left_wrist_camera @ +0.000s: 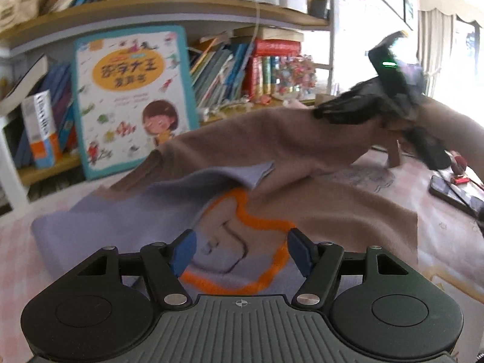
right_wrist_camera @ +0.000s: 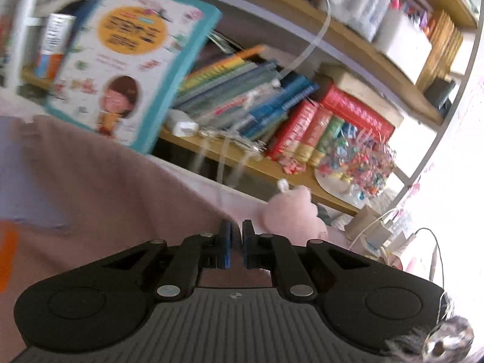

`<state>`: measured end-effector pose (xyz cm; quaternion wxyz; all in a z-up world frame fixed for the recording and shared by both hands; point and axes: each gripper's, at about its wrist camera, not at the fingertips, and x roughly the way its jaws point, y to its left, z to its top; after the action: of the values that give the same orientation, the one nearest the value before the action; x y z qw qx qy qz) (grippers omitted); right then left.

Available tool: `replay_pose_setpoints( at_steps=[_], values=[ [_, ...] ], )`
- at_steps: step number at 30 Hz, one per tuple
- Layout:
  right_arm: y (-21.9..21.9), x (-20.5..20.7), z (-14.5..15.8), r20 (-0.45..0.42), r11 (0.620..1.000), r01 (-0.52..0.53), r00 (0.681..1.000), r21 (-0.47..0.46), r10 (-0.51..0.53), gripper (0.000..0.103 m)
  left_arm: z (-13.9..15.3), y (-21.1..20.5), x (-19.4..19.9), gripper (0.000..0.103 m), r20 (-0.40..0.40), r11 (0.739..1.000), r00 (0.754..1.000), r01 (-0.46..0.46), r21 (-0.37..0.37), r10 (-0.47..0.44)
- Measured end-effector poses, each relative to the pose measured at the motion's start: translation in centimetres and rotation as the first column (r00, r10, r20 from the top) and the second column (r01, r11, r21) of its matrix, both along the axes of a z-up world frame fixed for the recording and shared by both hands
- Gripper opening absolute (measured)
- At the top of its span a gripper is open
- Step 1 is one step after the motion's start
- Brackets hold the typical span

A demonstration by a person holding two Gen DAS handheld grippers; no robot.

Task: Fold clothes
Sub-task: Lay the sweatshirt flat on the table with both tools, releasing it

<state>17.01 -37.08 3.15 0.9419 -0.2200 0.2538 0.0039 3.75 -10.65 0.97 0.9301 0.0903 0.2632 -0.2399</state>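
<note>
I keep my right hand-held gripper (right_wrist_camera: 236,243) pinched on the brown sweater's (left_wrist_camera: 302,151) raised edge to fold it over the tabletop (left_wrist_camera: 438,227); left hand-held gripper (left_wrist_camera: 240,249) hovers spread, holding nothing.

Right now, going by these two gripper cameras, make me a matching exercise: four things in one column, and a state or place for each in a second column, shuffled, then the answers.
Column one:
1. left gripper
2. right gripper
3. big picture book
4. phone

Column two:
A. lying flat on the table at the right edge
B. jaws apart above the orange outline on the sweater
C. jaws closed on lifted brown cloth
D. standing propped against the bookshelf

Pairs: 1-B, 2-C, 3-D, 4-A
</note>
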Motion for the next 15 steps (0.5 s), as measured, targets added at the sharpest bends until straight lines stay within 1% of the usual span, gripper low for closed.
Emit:
replay_pose_setpoints(
  at_steps=[3,4,6,8,9,11,12,14,15],
  values=[
    [-1.3,2.9,-1.2,-0.004,0.996,0.078,0.997,-0.053,-0.078,0.001,-0.5,-1.0,0.2,0.068,0.014,0.999,1.000,0.014,0.051,-0.015],
    [-2.0,3.5,-1.5,-0.007,0.993,0.103,0.995,-0.049,-0.104,0.000,-0.8,-1.2,0.3,0.068,0.019,0.997,1.000,0.009,0.076,-0.010],
    [-3.9,4.2,-1.8,-0.021,0.989,0.151,0.988,-0.001,-0.151,0.000,-1.3,-1.2,0.4,0.068,0.015,0.994,1.000,-0.001,0.106,0.000],
    [-5.2,3.8,-1.8,-0.022,0.981,0.182,0.983,0.059,-0.181,0.000,-1.6,-0.8,0.8,0.068,-0.004,0.995,1.000,-0.015,0.097,0.016],
    [-5.6,3.3,-1.8,-0.028,0.979,0.180,0.984,0.098,-0.178,0.001,-1.5,-0.6,1.0,0.068,-0.012,0.996,1.000,-0.020,0.085,0.021],
    [-5.7,1.4,-1.8,-0.059,0.970,0.117,0.993,0.212,-0.107,0.001,-1.4,-0.4,1.5,0.068,-0.026,0.998,0.999,-0.029,0.062,0.031],
    [-5.5,0.4,-1.9,-0.081,0.958,0.072,0.995,0.276,-0.052,0.001,-1.2,-0.4,2.0,0.068,-0.030,0.998,0.999,-0.029,0.054,0.031],
    [-4.7,-1.7,-2.4,-0.127,0.923,-0.004,0.990,0.384,0.057,0.002,-0.6,-0.7,2.6,0.068,-0.026,0.999,1.000,-0.016,0.037,0.017],
    [-4.2,-2.7,-2.8,-0.150,0.906,-0.031,0.983,0.422,0.104,0.002,-0.3,-1.0,2.9,0.068,-0.023,1.000,1.000,-0.005,0.027,0.006]
  ],
)
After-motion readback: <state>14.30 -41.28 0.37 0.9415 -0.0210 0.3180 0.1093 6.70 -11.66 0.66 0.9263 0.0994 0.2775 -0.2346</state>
